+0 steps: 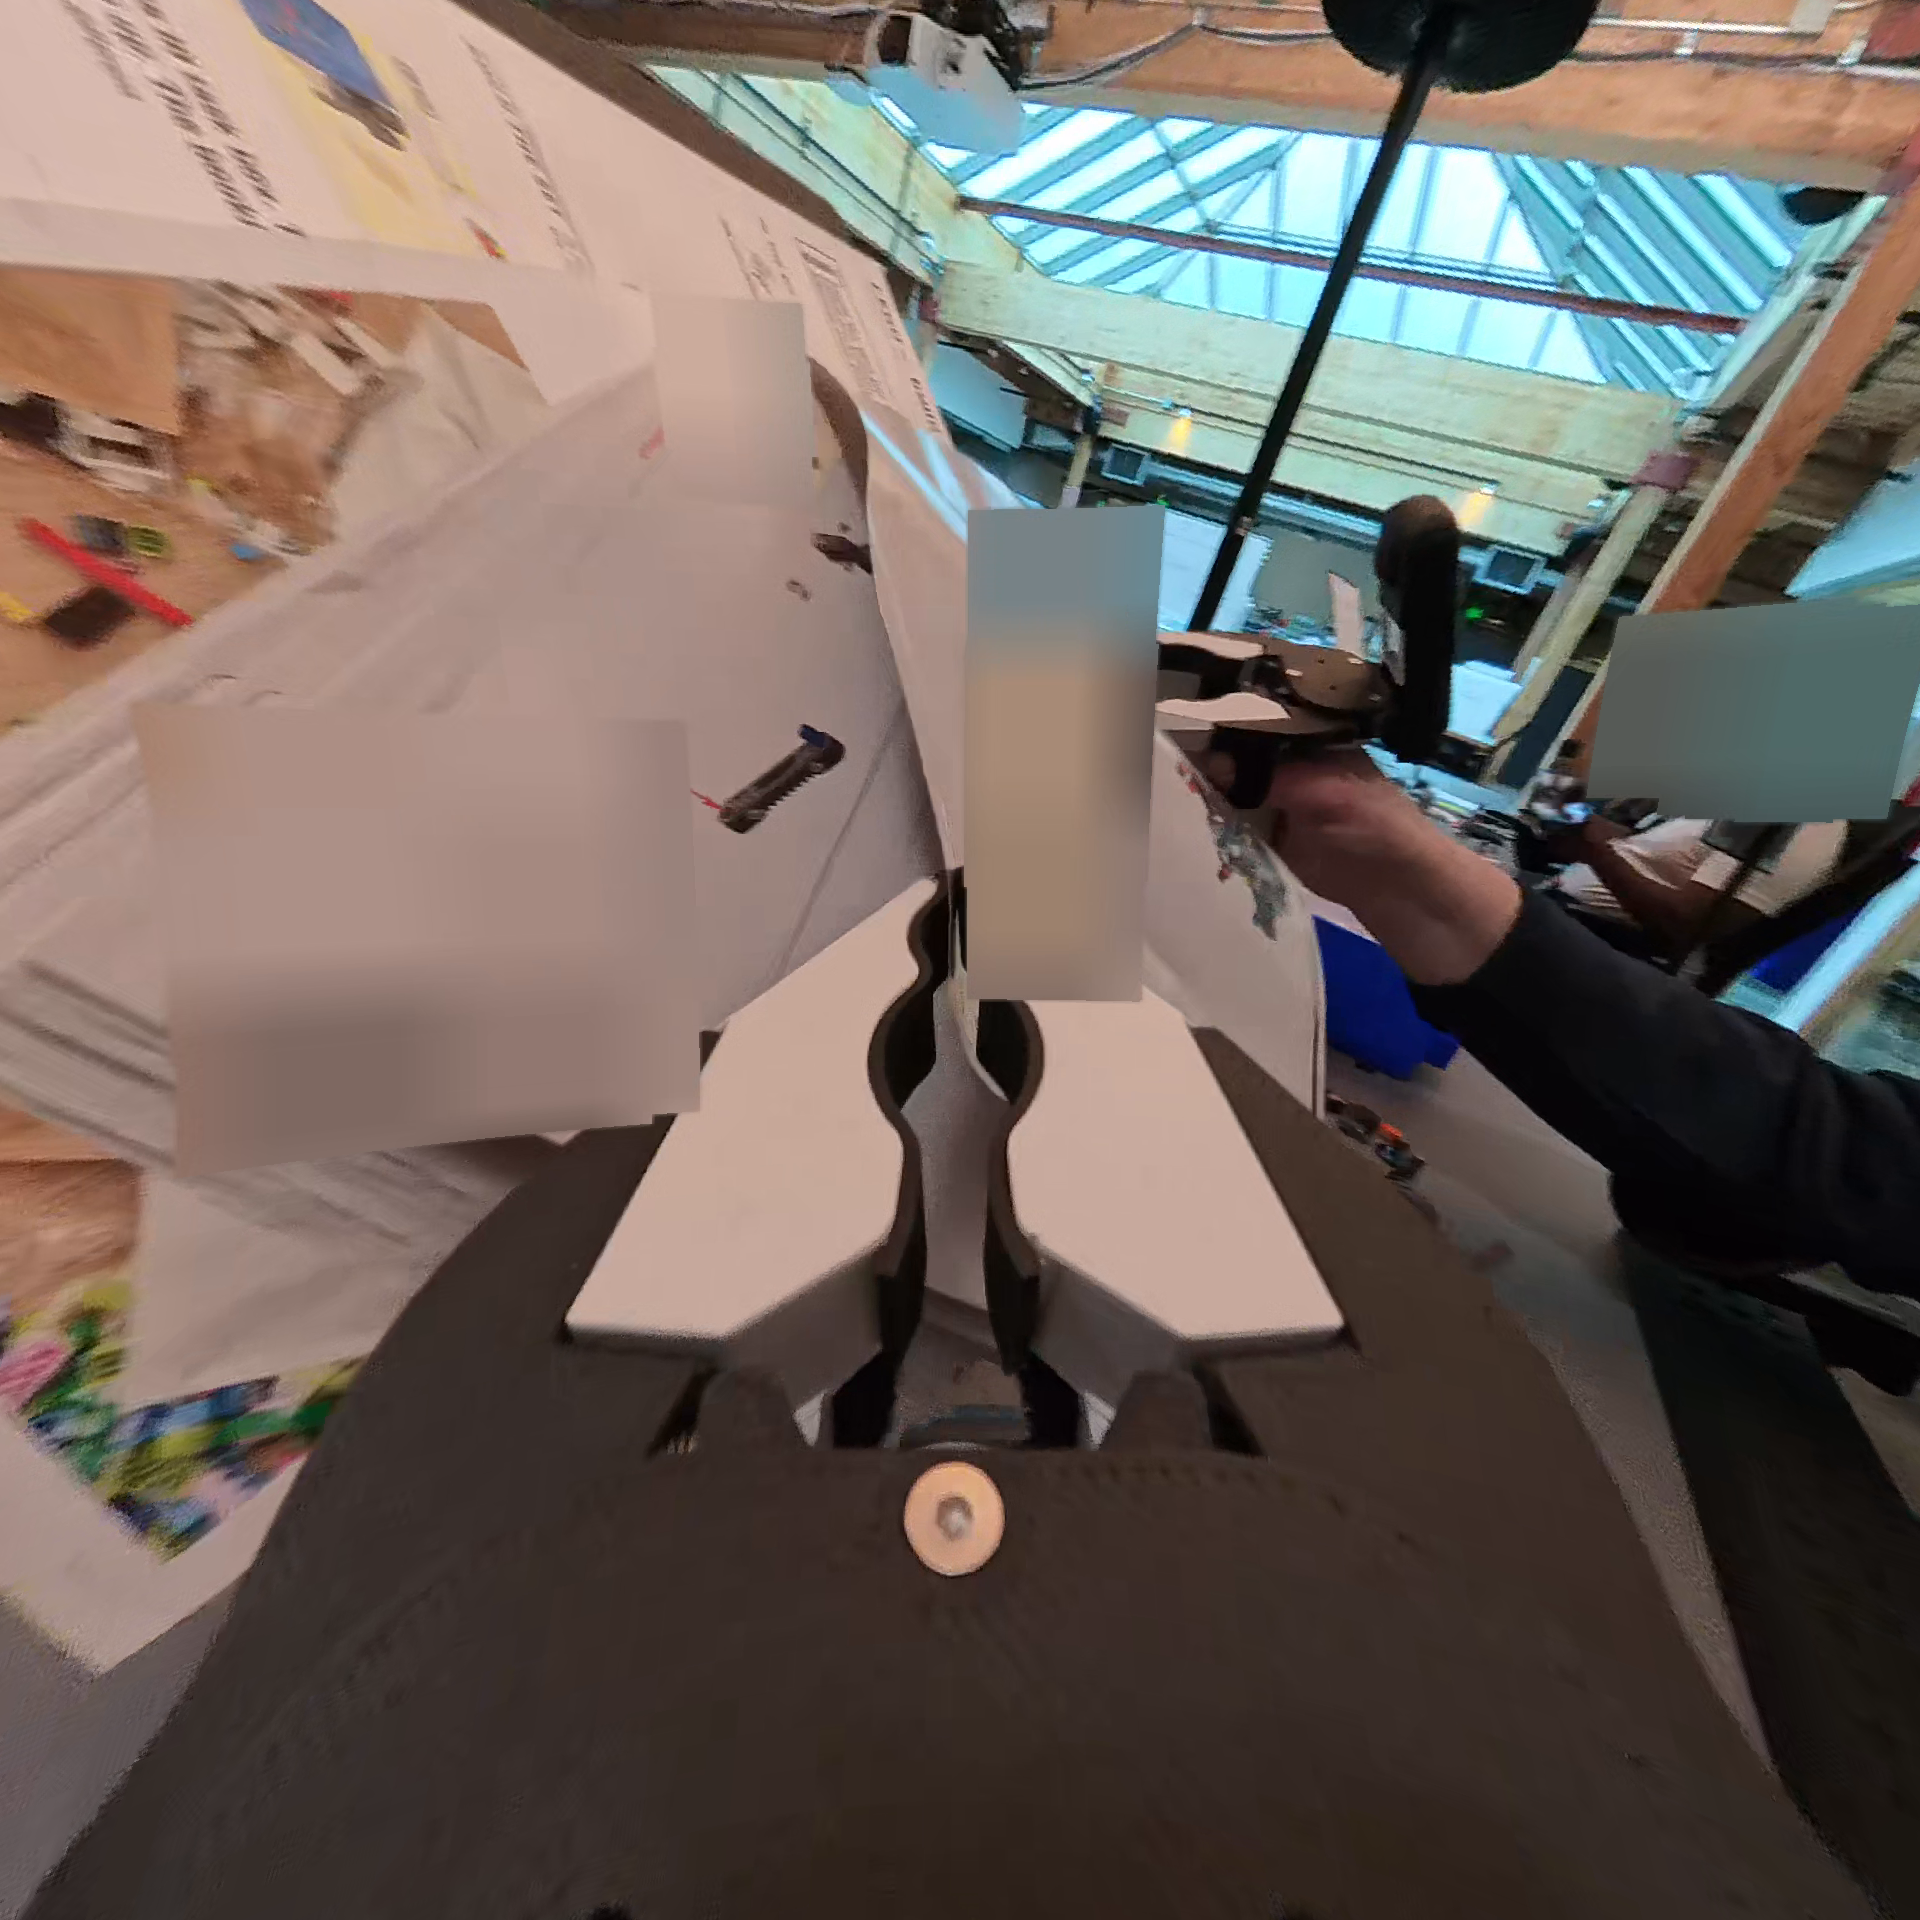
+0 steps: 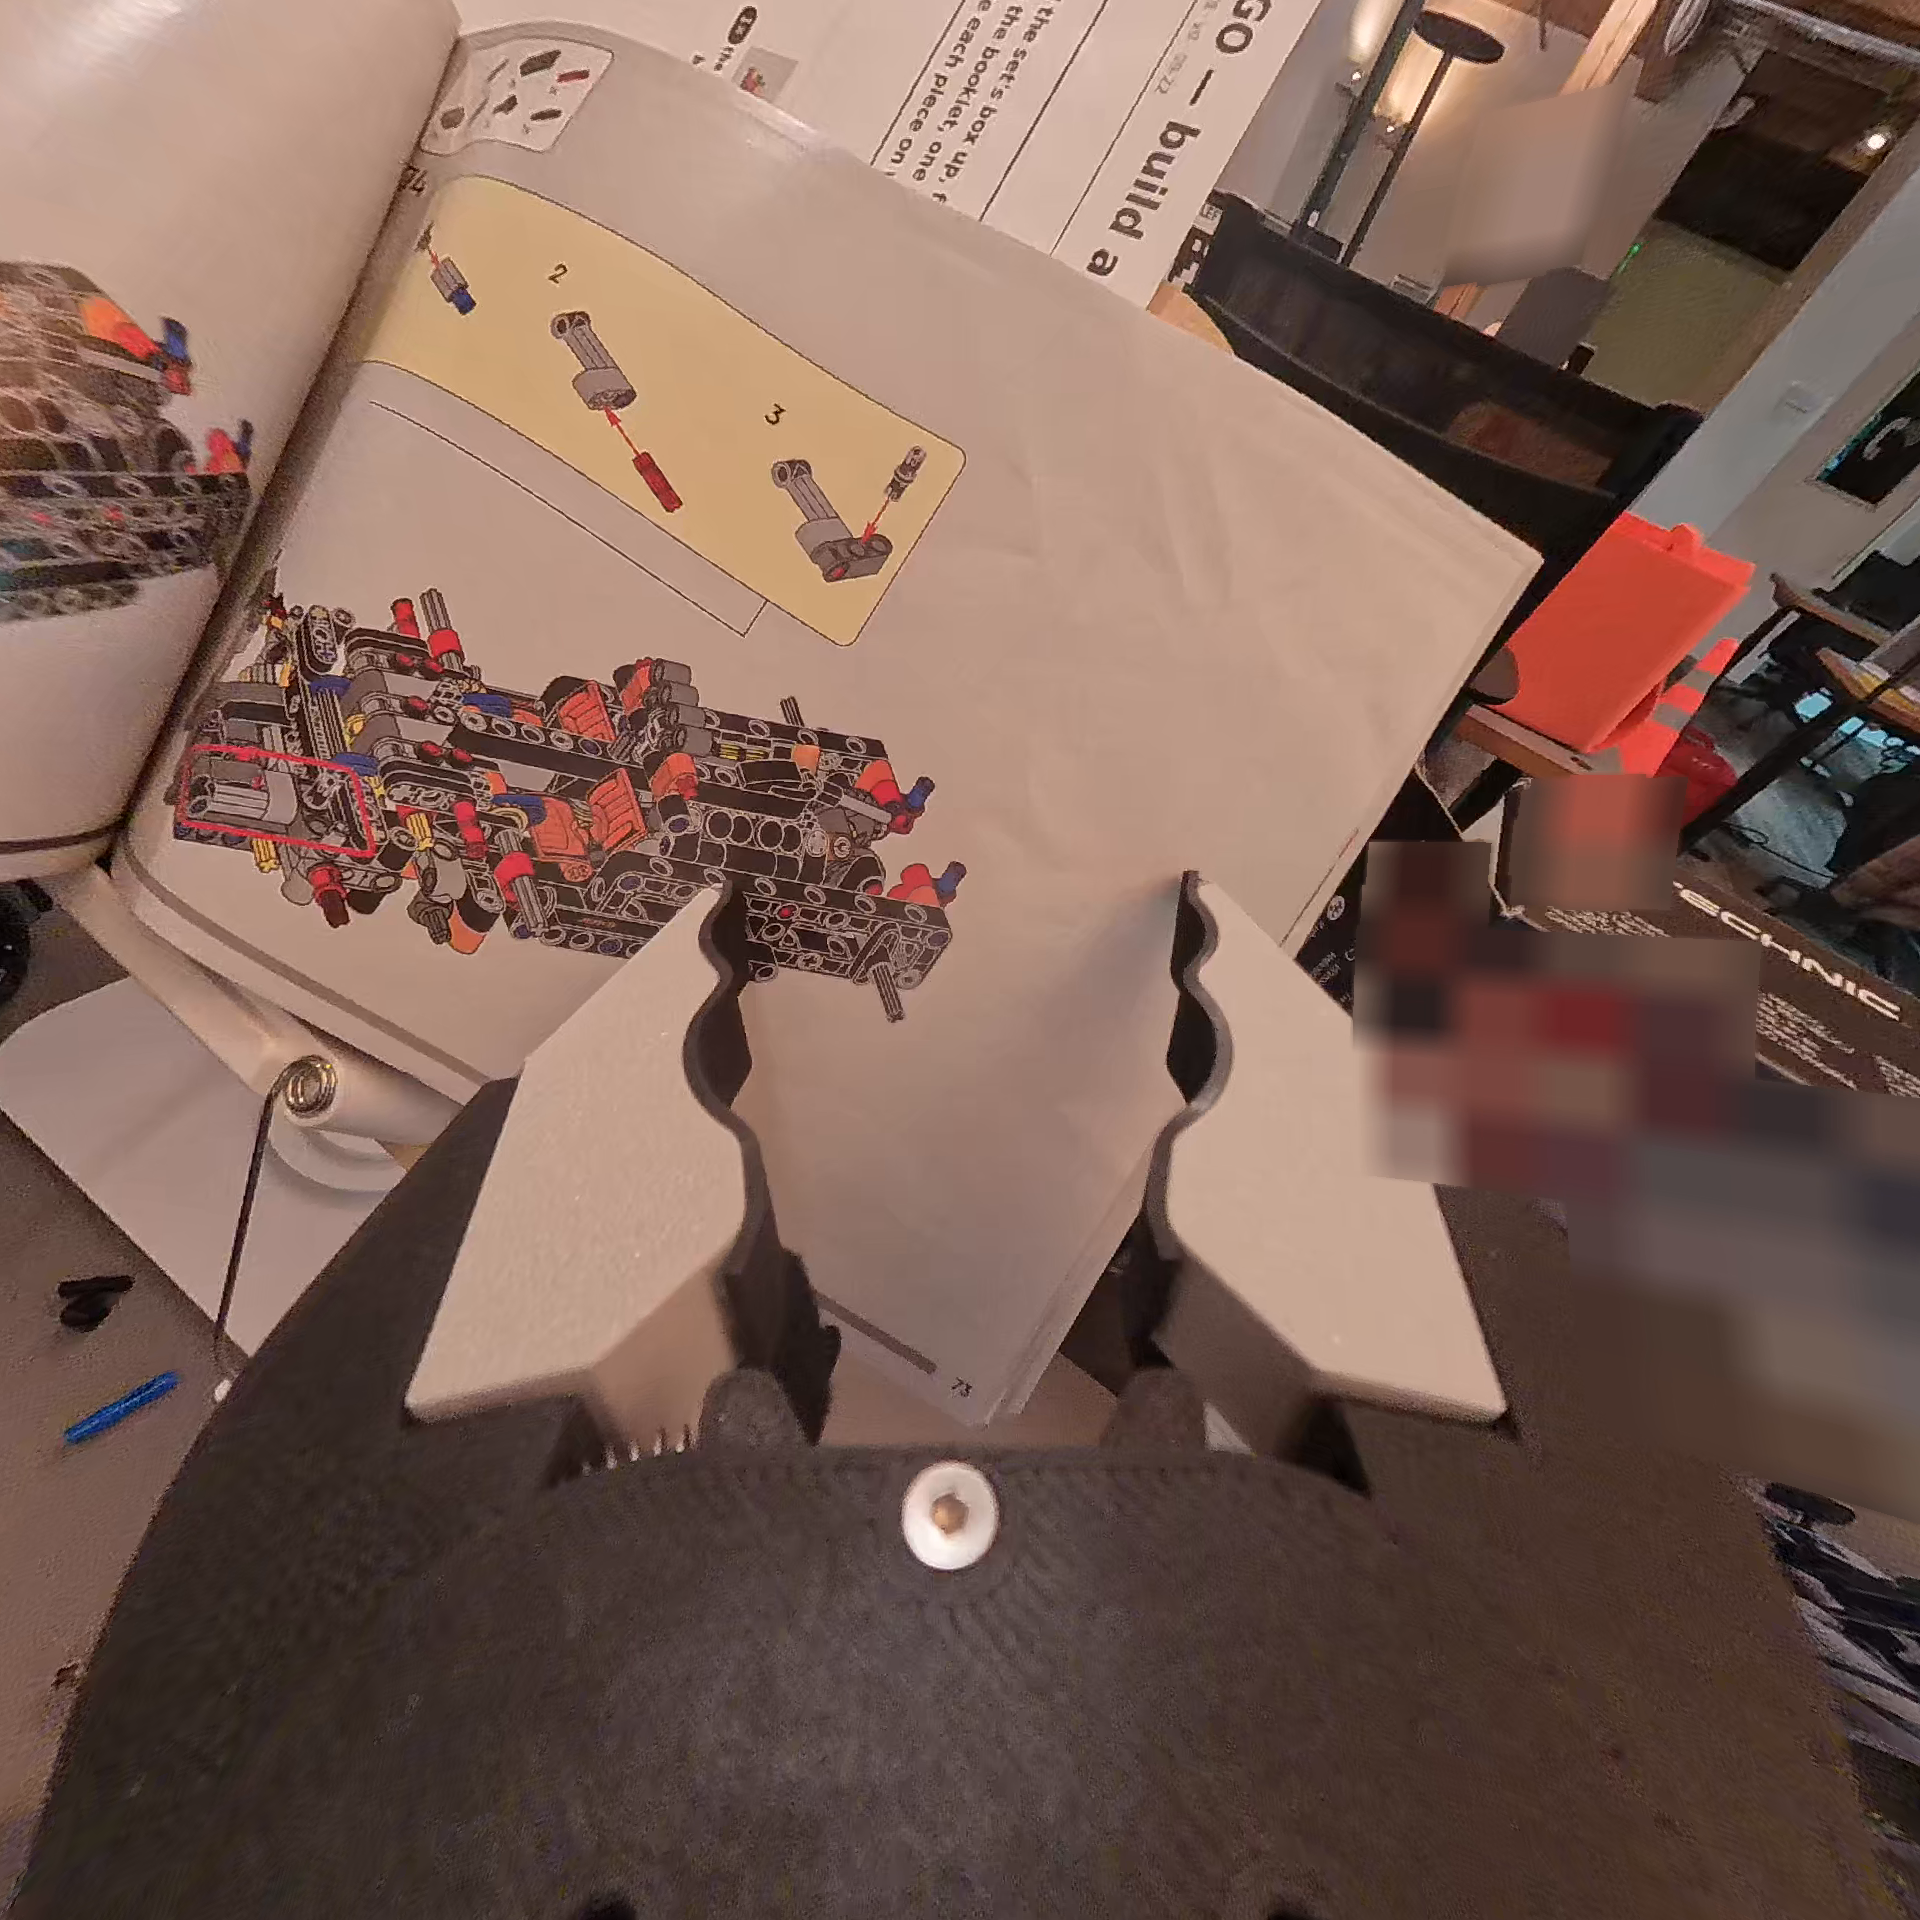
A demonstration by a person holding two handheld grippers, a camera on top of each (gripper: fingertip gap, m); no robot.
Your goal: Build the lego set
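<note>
A: Between the two fingers of the left gripper [image 1: 961, 1029] stands a thin sheet of paper, one page [image 1: 951, 1174] of the instruction booklet, and the fingers are drawn in narrow on it, nipping it edge-on.

B: And beyond those fingers?

A: Up and to the left the page [image 1: 727, 665] curves away, with one small dark part drawn on it. Farther left, past the paper, the wooden table [image 1: 62, 686] shows a scatter of loose pieces, too blurred to count, though one red bar [image 1: 104, 571] stands out. To the right a hand [image 1: 1371, 852] in a dark sleeve holds the second gripper [image 1: 1226, 681] against the far side of the paper.

B: What of the right gripper?

A: The right gripper [image 2: 956, 945] has its two fingers spread wide, holding nothing. The lower corner of the open booklet [image 2: 1039, 727] lies in the gap between them, and I cannot tell whether either finger touches it.

B: What is printed there?

A: Just ahead of the fingertips, one large drawing of the model [image 2: 582, 810], black beams with orange, red and blue bits. Above it, one yellow panel [image 2: 675, 416] showing three small drawings of sub-steps.

B: Anything lying loose near that gripper?

A: Low to its left, on the grey surface, one blue pin [image 2: 123, 1408] and one small black piece [image 2: 94, 1299]. Between them and the gripper a thin black rod [image 2: 244, 1236] runs up to a white stand [image 2: 312, 1101] under the booklet. Far to the right one orange bin [image 2: 1621, 634] sits well apart.
</note>
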